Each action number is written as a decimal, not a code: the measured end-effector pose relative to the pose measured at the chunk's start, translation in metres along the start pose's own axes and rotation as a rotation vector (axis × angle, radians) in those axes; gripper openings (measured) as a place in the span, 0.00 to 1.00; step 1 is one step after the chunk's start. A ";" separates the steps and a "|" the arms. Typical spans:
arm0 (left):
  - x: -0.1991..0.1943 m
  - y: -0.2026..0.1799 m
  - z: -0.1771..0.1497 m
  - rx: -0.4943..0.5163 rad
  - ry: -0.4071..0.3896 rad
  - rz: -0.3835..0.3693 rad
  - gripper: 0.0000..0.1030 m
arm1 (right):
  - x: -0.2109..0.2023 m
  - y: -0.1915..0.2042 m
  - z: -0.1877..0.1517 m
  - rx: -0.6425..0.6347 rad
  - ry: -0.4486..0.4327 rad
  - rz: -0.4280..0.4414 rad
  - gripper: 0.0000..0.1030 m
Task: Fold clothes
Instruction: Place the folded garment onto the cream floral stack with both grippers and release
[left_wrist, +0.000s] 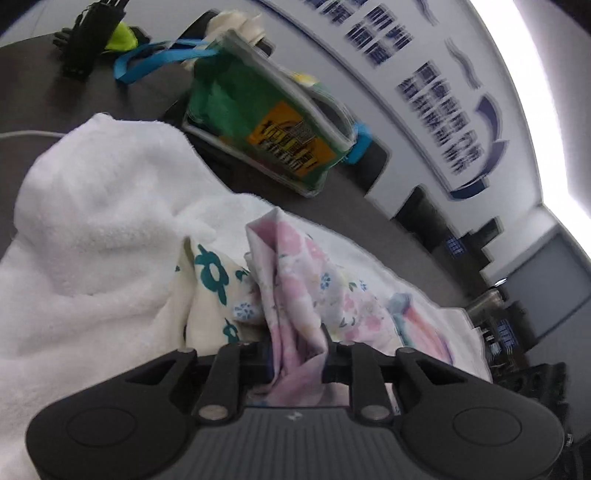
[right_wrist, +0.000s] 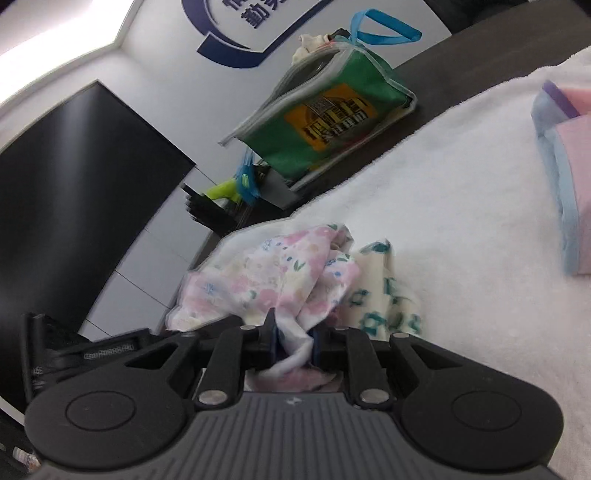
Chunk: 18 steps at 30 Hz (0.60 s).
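- Left claw (left_wrist: 298, 354): clamped on a bunched fold of the pink floral garment (left_wrist: 295, 280); cloth fills the gap between the fingers.
- Right claw (right_wrist: 294, 345): pinched shut on another edge of the same garment (right_wrist: 273, 280); fabric hangs crumpled between both.
- Cream cloth with teal flowers (left_wrist: 210, 280) just beside it; both lie on a white towel (left_wrist: 103, 206) over the dark worktop (left_wrist: 33, 96).
- Green bag (left_wrist: 255, 122) beyond; folded pink stack (right_wrist: 572, 166) on the towel, well apart.

A pale pink cotton garment (left_wrist: 295, 291) is showing pink and blue flowers; a cream cloth (left_wrist: 210, 280) is wearing teal flowers; the fluffy towel (left_wrist: 96, 206) is looking white; the green zip bag (right_wrist: 332, 110) is bearing an orange label.
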<state>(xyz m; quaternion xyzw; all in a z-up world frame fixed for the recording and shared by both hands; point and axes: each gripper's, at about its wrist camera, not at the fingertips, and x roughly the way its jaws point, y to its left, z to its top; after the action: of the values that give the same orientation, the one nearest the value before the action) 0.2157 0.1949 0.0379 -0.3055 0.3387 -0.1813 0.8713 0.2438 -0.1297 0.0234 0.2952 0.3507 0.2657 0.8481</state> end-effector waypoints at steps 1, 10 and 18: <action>0.004 0.007 -0.004 0.000 0.001 -0.005 0.26 | -0.001 -0.001 0.001 0.003 0.000 0.010 0.17; -0.052 -0.096 -0.003 0.349 -0.253 0.193 0.34 | -0.052 0.071 0.011 -0.375 -0.222 -0.152 0.52; 0.017 -0.051 -0.032 0.342 -0.213 0.333 0.11 | 0.015 0.086 -0.011 -0.503 -0.134 -0.205 0.17</action>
<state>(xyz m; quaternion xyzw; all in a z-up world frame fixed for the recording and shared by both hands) 0.1998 0.1344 0.0448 -0.1112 0.2550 -0.0569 0.9588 0.2240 -0.0574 0.0695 0.0551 0.2448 0.2371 0.9385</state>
